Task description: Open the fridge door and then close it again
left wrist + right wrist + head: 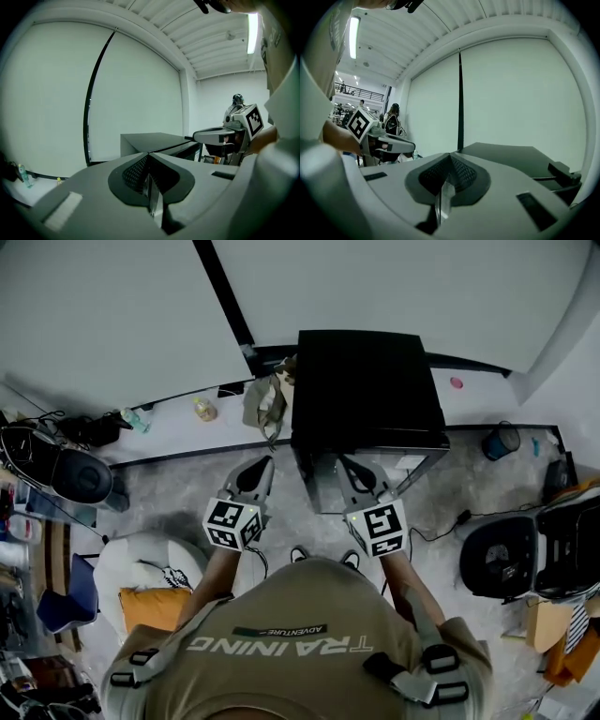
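The left claw is held closed on nothing, at 7 o'clock of the fridge. Its door appears closed, which fits either a door yet to be opened or one closed again. The right claw, likewise closed and empty, is held against the door front.

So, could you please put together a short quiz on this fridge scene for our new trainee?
1. True or false: the left gripper is clamped on the fridge.
2. The right gripper's jaws are: A) wide apart; B) together with nothing between them; C) shut on a bottle.
3. Fill in: the fridge is ___ in colour.

Key: 1 false; 2 B; 3 black.
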